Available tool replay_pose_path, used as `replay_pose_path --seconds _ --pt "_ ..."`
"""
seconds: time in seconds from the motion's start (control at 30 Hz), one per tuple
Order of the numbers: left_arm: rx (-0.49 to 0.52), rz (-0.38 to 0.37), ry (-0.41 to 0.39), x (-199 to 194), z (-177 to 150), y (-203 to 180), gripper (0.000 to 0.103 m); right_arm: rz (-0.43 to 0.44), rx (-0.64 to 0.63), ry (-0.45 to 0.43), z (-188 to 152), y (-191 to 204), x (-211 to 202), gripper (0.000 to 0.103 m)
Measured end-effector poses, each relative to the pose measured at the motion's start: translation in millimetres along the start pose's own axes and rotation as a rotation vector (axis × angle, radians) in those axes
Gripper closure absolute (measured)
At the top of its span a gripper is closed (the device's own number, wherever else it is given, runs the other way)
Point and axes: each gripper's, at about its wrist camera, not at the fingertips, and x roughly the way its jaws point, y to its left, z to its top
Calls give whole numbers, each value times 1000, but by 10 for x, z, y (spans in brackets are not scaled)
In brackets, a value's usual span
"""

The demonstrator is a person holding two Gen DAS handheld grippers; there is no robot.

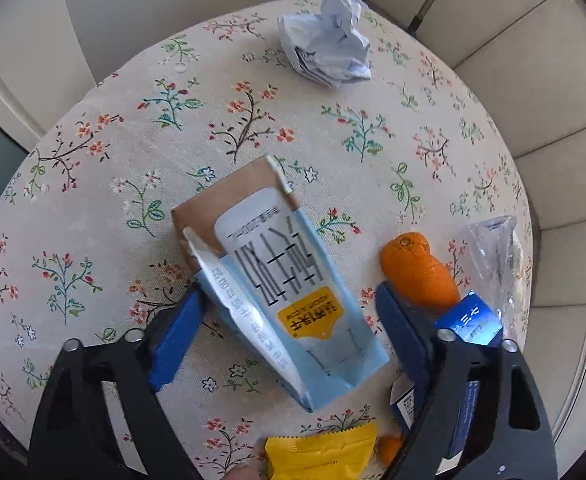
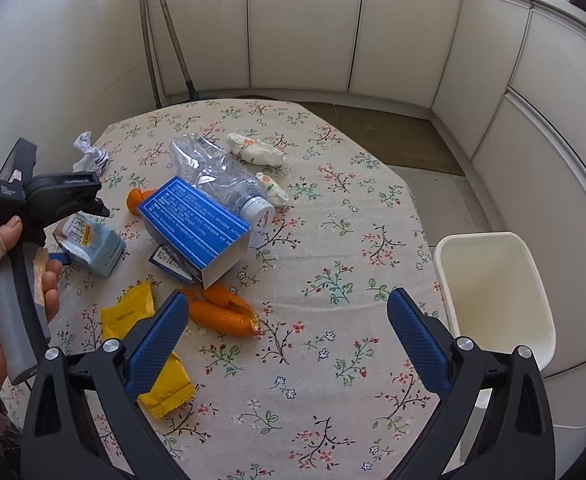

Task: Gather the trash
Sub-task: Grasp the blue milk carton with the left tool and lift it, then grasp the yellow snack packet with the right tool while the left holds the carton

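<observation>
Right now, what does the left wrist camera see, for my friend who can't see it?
The open left claw straddles a flattened light blue carton on a floral tablecloth. Orange peel lies beside it, crumpled paper farther away, a yellow wrapper nearest.

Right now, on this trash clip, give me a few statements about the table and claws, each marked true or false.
1. The left claw straddles the milk carton. True.
2. The right claw grips an orange peel. False: it is open and empty; the peel lies on the table just beyond one of its fingers.
3. The white bin holds the plastic bottle. False: the bin looks empty, and the bottle lies on the table.
4. A crumpled paper ball lies beyond the carton. True.
5. The blue box lies open at one end. True.
</observation>
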Motion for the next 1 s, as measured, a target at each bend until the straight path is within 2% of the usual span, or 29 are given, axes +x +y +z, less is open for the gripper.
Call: replay_pose_path --seconds 0.03,0.1,0.2,0.3,0.4,0.5,0.63,0.87,0.93,1.0 --pt "17 1 7 16 -1 -5 33 21 -6 22 -5 30 37 7" --pt "48 1 1 -34 -16 0 47 72 -14 67 -20 106 116 7" --pt "79 -54 17 -152 -28 49 48 149 -40 131 -60 246 230 7" --pt "126 -106 -11 -449 -83 85 48 204 -70 169 -102 409 305 7" --pt "218 -142 -93 -889 -167 54 48 237 -123 196 -138 617 372 7" --pt "315 -156 -212 -1357 -289 65 48 254 -192 231 -197 853 473 7" --pt "381 -164 -332 -1702 -362 72 48 245 -242 291 -281 1066 669 7" --pt "389 -192 -301 -1675 -313 116 48 258 -234 325 -310 1191 885 7" --pt "378 -203 -290 -1681 -290 159 48 260 -238 337 -318 1214 947 14" --pt "372 -204 -289 -1708 -286 214 48 255 -249 315 -301 1237 941 35"
